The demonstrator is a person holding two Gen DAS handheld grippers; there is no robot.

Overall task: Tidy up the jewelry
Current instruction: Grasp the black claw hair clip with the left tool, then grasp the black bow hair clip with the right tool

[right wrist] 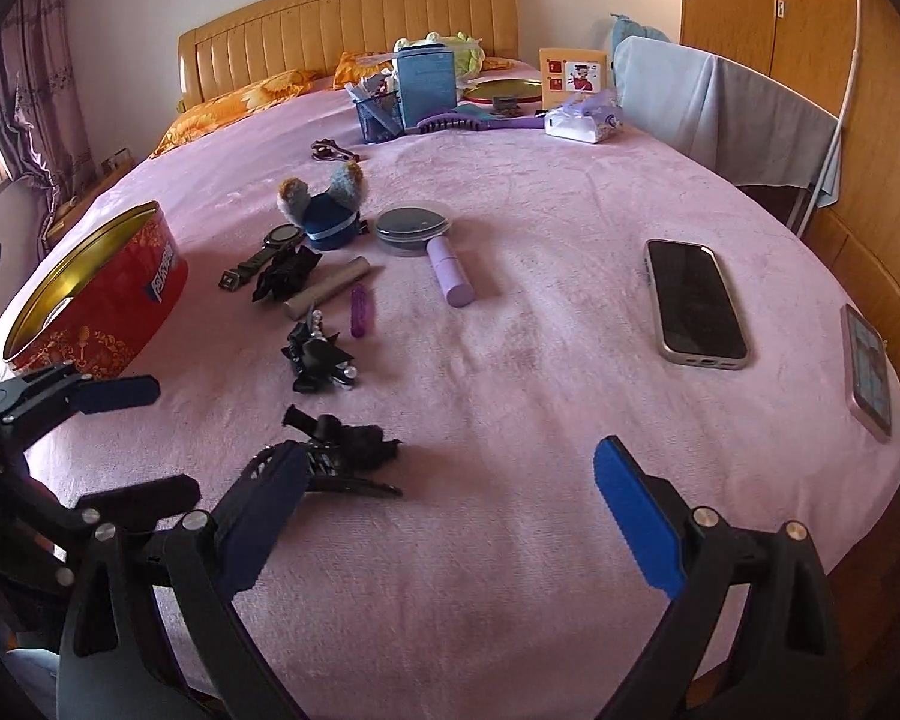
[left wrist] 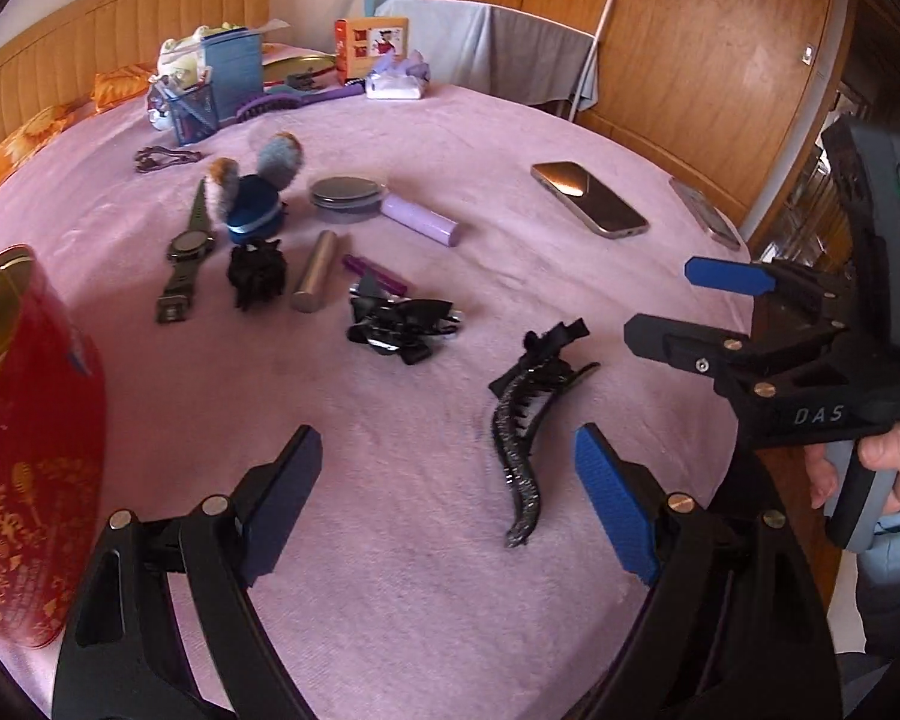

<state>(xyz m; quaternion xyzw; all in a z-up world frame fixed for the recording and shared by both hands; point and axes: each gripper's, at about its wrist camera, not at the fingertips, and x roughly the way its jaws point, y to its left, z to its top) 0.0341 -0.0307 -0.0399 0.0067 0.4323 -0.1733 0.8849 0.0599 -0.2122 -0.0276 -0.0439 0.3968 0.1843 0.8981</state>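
Note:
Jewelry and hair accessories lie on a pink bedspread. A black glittery hair clip [left wrist: 525,420] lies between my open left gripper's [left wrist: 450,504] fingers, nearer the right one; in the right wrist view it [right wrist: 342,450] sits by the left finger of my open, empty right gripper [right wrist: 450,516]. Farther out lie a black bow clip [left wrist: 399,324] [right wrist: 318,354], a black scrunchie [left wrist: 257,273], a dark watch [left wrist: 187,252] [right wrist: 273,246], a gold tube [left wrist: 314,279], a purple tube [left wrist: 429,225] and a blue ring box [left wrist: 252,213] [right wrist: 327,225]. An open red tin [left wrist: 30,438] [right wrist: 96,294] stands at the left.
Two phones [right wrist: 699,303] [right wrist: 867,372] lie at the right near the bed's edge. A round mirror [left wrist: 347,195], a mesh pen cup [left wrist: 192,111], a hairbrush [right wrist: 474,120], tissues [right wrist: 582,120] and boxes sit farther back. A drying rack with cloth [right wrist: 726,102] and wooden wardrobes stand at the right.

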